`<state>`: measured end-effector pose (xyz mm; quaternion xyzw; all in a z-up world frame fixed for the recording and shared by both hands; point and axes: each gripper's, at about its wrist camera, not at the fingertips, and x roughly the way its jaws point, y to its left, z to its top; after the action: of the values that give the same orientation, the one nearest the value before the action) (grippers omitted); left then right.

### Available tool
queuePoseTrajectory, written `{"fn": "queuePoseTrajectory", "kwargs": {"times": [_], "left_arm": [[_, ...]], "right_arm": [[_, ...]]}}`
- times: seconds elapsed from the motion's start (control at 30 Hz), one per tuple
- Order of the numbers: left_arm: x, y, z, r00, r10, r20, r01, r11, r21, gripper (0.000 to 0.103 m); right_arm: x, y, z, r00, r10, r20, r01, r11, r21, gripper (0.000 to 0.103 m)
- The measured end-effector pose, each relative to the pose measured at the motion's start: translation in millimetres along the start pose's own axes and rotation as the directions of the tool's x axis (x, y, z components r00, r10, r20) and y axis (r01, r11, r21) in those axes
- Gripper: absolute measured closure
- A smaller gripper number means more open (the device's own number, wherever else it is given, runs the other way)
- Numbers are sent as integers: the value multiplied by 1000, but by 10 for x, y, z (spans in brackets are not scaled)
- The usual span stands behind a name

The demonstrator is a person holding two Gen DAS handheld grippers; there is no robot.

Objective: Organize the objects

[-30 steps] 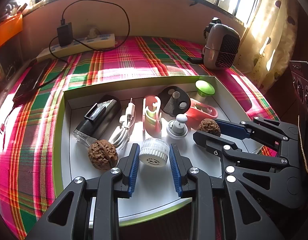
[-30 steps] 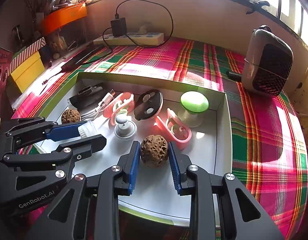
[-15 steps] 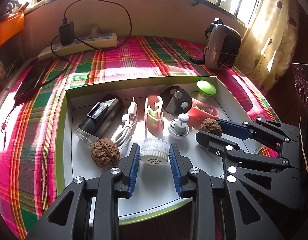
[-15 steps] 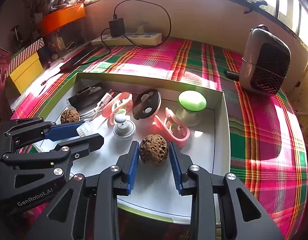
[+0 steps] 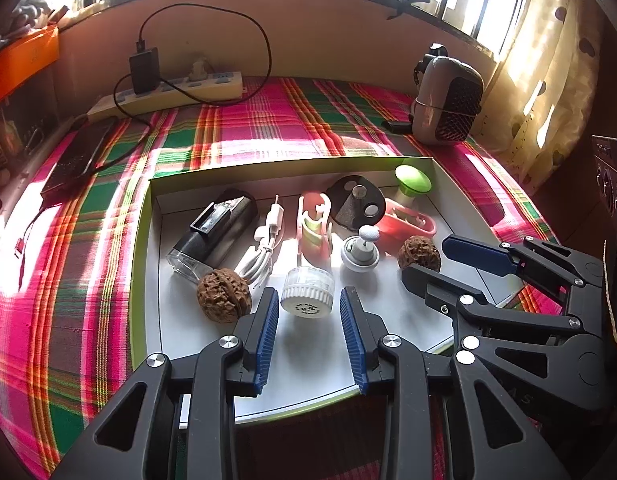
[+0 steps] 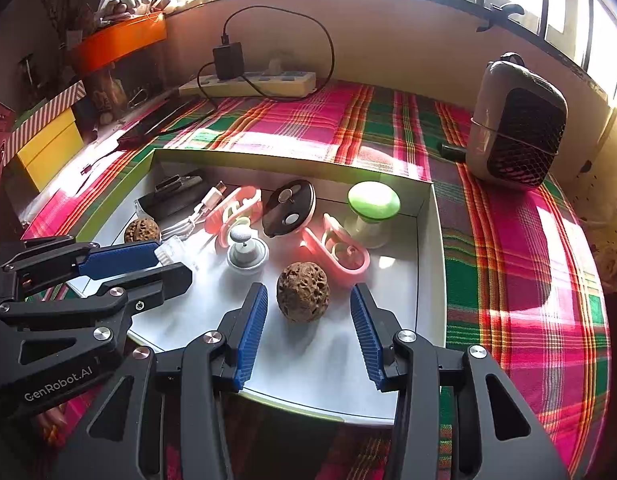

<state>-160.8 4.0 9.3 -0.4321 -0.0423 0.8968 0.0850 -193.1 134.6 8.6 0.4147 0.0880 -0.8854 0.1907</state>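
A white tray [image 5: 140,240] with a green rim lies on a plaid cloth and holds several small items. My left gripper [image 5: 308,292] straddles a white ribbed cap [image 5: 307,296]; its jaws are opening, with a slim gap on each side. The right gripper [image 6: 308,288] is opening too, its pads well clear of the pitted walnut [image 6: 303,298] resting between them on the tray floor. Each gripper shows in the other view: the right gripper [image 5: 428,258] around that walnut [image 5: 419,252], the left gripper [image 6: 172,258] by the cap [image 6: 170,250]. A second walnut [image 5: 224,300] lies left of the cap.
Farther back in the tray lie a black device [image 5: 214,236], white cable [image 5: 264,248], two pink clips [image 5: 314,228], a dark disc [image 5: 356,204], a green-topped piece [image 5: 412,184] and a grey knob [image 5: 360,252]. Beyond it are a power strip [image 5: 168,92], a phone [image 5: 76,156] and a grey heater [image 5: 448,100].
The right jaws have spread apart and let go of the pitted walnut, which stays put. The left jaws have widened slightly around the white cap. Neither hand has shifted much.
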Motion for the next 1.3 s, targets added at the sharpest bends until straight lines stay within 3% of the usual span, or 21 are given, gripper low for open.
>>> {"fn": "queuePoseTrajectory", "kwargs": {"times": [0.73,1.3], "left_arm": [[-634,-54,-336,989,111,96,-109,994,-22,73],[-693,13,-854,987,158,34,-157,987,-47,73]], "right_arm": [[-596,77,-286,995,-50,81,46,997,60,58],[-645,167,-736,996,-89,17,87,990,111,58]]}}
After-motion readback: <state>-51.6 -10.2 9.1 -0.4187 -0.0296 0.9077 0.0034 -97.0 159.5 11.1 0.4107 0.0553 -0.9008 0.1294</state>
